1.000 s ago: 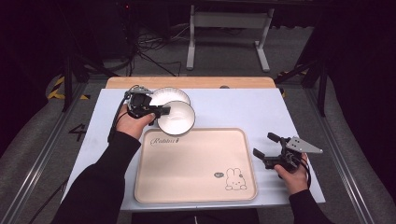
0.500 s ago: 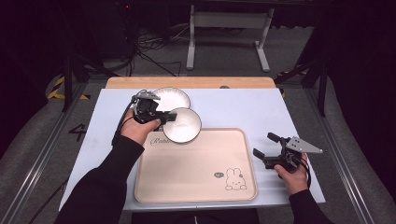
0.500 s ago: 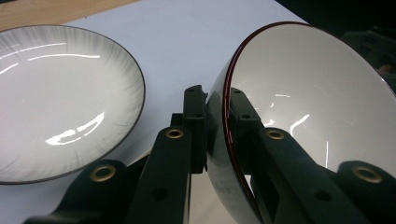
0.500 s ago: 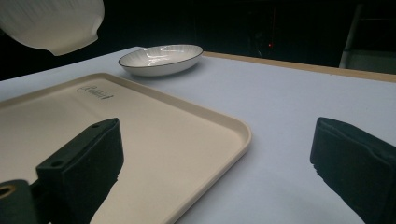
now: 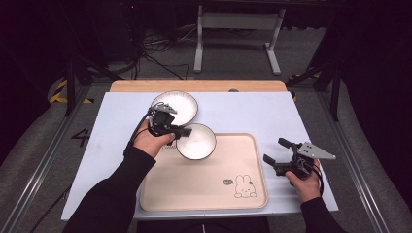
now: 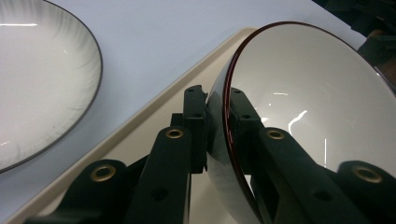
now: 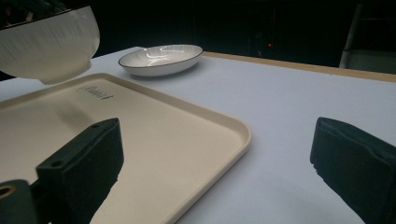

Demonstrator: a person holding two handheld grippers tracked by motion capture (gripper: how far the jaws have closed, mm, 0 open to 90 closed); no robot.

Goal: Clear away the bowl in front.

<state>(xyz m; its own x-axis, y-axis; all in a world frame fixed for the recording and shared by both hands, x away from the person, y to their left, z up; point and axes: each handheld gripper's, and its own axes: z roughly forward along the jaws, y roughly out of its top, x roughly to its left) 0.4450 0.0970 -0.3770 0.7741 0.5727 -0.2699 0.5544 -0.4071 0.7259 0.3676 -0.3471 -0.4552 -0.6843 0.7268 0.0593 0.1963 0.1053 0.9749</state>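
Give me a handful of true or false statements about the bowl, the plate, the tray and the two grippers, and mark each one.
1. The left gripper is clamped on the rim of the bowl. True.
2. The bowl rests flat on the tray. False: in the right gripper view it hangs above the tray, clear of its surface.
3. The plate sits on the table, outside the tray. True.
4. The right gripper holds the plate. False: its jaws stand wide apart with nothing between them, to the right of the tray.
5. The tray has a small rabbit drawing near one corner. True.
6. The bowl is full of food. False: its white inside is empty.
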